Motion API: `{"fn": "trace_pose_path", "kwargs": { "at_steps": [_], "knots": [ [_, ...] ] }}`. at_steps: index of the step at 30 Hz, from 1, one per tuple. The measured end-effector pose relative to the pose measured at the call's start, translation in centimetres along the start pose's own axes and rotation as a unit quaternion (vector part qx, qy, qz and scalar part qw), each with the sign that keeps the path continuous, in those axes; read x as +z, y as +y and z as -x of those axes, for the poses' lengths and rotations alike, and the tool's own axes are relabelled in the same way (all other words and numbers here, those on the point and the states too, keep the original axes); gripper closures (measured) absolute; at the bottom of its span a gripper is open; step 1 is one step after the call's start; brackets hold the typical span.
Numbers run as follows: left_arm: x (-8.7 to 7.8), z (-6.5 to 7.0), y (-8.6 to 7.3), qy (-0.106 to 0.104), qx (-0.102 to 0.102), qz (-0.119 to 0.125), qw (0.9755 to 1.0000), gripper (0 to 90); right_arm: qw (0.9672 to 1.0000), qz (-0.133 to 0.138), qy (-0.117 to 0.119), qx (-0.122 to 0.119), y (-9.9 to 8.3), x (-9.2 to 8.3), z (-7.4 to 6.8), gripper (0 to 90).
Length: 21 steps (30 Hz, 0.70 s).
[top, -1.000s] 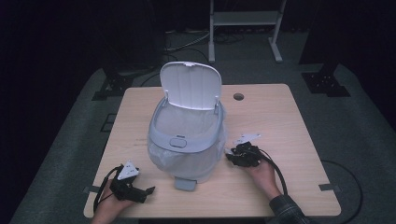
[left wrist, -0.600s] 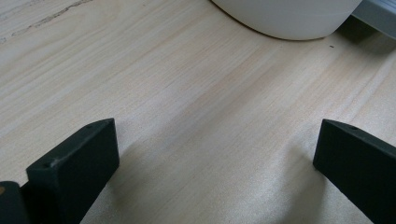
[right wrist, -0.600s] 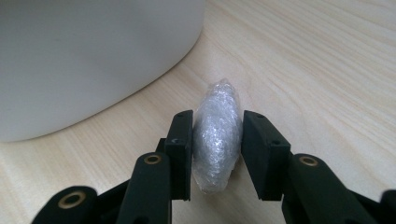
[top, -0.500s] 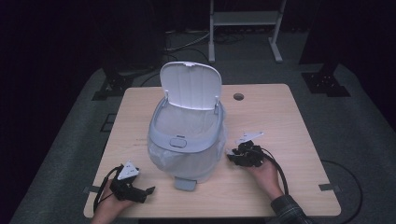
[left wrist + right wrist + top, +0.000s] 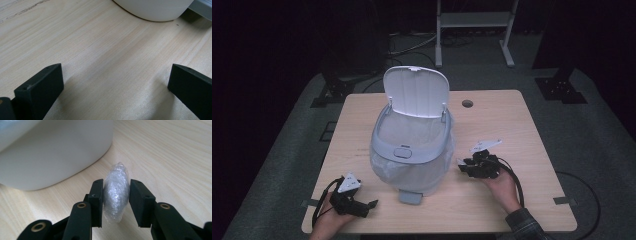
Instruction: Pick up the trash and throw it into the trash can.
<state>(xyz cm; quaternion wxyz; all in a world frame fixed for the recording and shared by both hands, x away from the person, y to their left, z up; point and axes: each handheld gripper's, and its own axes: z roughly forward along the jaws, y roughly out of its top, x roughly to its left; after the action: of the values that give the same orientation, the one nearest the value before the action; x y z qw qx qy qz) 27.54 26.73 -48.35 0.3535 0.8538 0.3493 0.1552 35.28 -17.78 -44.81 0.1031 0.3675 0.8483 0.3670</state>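
Right gripper view has the right claw [image 5: 116, 202] pinching a crumpled wad of clear plastic wrap [image 5: 116, 195] between its jaws, low over the tabletop [image 5: 175, 157], with the white bin [image 5: 50, 152] just ahead and to its left. From above, the bin's lid [image 5: 417, 92] stands open. The left claw [image 5: 115, 85] is spread wide over bare wood, holding nothing. Judging from this, the pickup is done and dropping the wad into the bin remains.

lab or studio | dark surround | lone wooden table [image 5: 522, 120] | grey carpet [image 5: 592, 130] | metal stand [image 5: 474, 20]
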Motion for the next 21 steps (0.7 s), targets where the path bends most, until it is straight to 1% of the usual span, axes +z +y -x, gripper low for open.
{"fn": "trace_pose_path", "kwargs": {
  "at_steps": [21],
  "knots": [
    [0.0, 0.0, 0.0, 0.0, -0.001, 0.0, 1.0, 0.0, 0.9993, 0.032, 0.018, -0.007, 0.6, -3.1, 0.0, 63.6]
  ]
}}
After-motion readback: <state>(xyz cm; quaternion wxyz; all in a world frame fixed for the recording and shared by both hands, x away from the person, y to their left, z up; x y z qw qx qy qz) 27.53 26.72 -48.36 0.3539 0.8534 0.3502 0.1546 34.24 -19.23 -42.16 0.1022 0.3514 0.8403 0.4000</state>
